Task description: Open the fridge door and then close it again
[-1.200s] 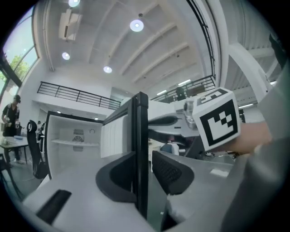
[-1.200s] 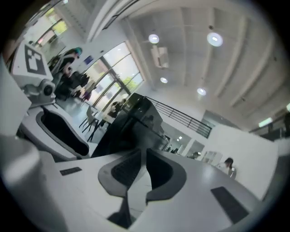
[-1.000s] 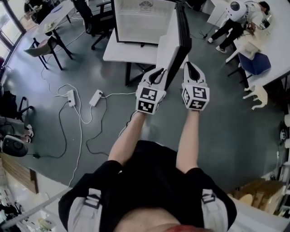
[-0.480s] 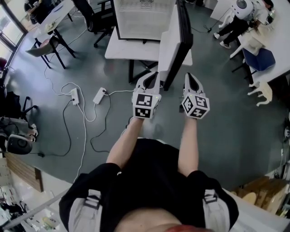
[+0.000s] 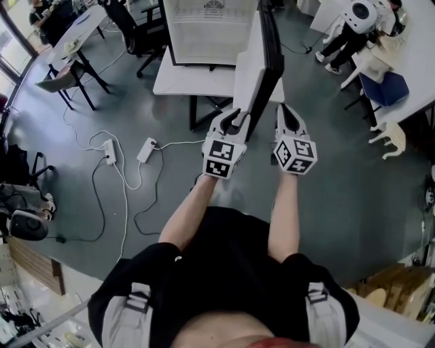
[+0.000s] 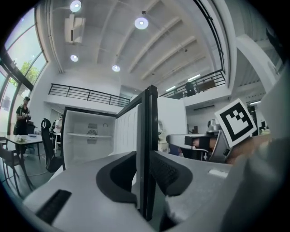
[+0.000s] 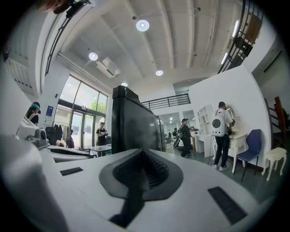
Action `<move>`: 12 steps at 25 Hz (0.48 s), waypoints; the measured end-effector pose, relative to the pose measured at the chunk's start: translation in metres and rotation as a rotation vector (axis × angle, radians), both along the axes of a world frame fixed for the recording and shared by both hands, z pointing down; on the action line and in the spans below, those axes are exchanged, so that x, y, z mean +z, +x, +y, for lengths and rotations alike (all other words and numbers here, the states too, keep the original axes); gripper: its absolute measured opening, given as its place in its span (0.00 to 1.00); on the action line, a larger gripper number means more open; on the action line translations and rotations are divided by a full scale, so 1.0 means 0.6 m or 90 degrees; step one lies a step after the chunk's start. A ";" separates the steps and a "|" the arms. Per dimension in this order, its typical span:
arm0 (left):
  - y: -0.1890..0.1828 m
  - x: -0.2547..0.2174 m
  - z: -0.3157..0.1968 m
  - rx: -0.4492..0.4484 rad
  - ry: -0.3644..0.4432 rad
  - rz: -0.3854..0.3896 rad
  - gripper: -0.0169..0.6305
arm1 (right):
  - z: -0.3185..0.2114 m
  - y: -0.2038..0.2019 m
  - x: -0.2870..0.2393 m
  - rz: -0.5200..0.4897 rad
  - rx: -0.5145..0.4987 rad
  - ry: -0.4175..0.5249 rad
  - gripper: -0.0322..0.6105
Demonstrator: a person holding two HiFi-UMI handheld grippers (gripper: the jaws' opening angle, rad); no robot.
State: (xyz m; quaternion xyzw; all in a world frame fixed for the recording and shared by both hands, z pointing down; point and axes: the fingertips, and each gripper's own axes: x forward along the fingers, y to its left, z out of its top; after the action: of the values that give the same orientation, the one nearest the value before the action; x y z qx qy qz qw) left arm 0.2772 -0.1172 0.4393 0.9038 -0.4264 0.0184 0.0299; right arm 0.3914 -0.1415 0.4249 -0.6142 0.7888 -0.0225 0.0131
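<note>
A white fridge (image 5: 211, 30) stands open on a white table (image 5: 178, 80). Its door (image 5: 262, 54), white inside and black outside, swings out edge-on towards me. My left gripper (image 5: 234, 117) is at the door's free edge. In the left gripper view the door's thin edge (image 6: 147, 136) runs between the jaws of the left gripper (image 6: 146, 174), which are opening, with the fridge's bare inside (image 6: 88, 136) beyond. My right gripper (image 5: 285, 112) hangs just right of the door, shut and empty. In the right gripper view the right gripper (image 7: 144, 170) faces the door's black outer face (image 7: 133, 122).
Power strips and cables (image 5: 144, 147) lie on the grey floor to the left, and chairs (image 5: 58, 75) stand further left. At the right are a blue chair (image 5: 384, 87), a small white stool (image 5: 391, 139) and a person with a white backpack (image 5: 357, 17).
Both grippers have sunk a little beside the door. The left gripper's tips now sit at the door's edge instead of just below it.
</note>
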 end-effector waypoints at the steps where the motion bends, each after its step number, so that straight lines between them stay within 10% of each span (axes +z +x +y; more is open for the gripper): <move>1: 0.008 0.001 0.000 0.011 0.000 -0.005 0.14 | -0.004 -0.005 -0.010 0.003 -0.008 0.006 0.05; 12: 0.082 -0.002 -0.020 0.072 0.012 -0.053 0.26 | -0.035 -0.038 -0.112 0.044 -0.070 0.081 0.05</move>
State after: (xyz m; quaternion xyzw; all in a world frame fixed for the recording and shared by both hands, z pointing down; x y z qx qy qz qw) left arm 0.3265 -0.1293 0.4380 0.9251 -0.3758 0.0540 0.0027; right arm 0.3683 -0.1623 0.3577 -0.5683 0.8210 0.0486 0.0236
